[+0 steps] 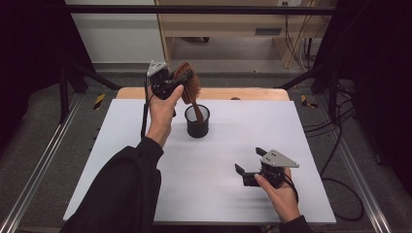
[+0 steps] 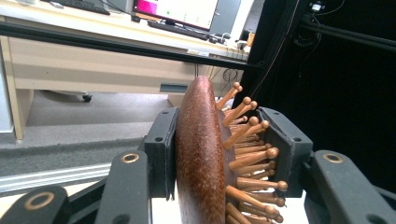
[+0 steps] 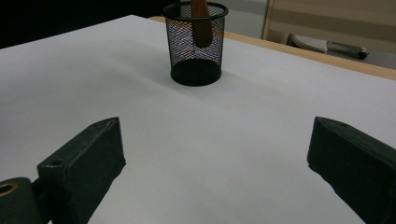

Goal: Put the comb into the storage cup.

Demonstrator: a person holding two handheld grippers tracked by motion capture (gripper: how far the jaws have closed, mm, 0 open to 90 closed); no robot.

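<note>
A brown wooden hairbrush (image 1: 189, 87) with wooden pins is held up at the back of the table, its handle dipping into a black mesh cup (image 1: 197, 121). My left gripper (image 1: 176, 80) is shut on the brush's head; in the left gripper view the jaws press the brush (image 2: 201, 154) from both sides, back against one pad and pins against the other. My right gripper (image 1: 248, 160) rests low over the white table near the front right, jaws wide open with nothing between them. In the right gripper view the mesh cup (image 3: 195, 44) stands ahead with the handle (image 3: 201, 21) inside.
The white sheet (image 1: 233, 155) covers the table, with a wooden edge (image 1: 252, 93) at the back. Black frame bars and cables run along both sides. A desk with a monitor (image 2: 177, 11) stands beyond the table.
</note>
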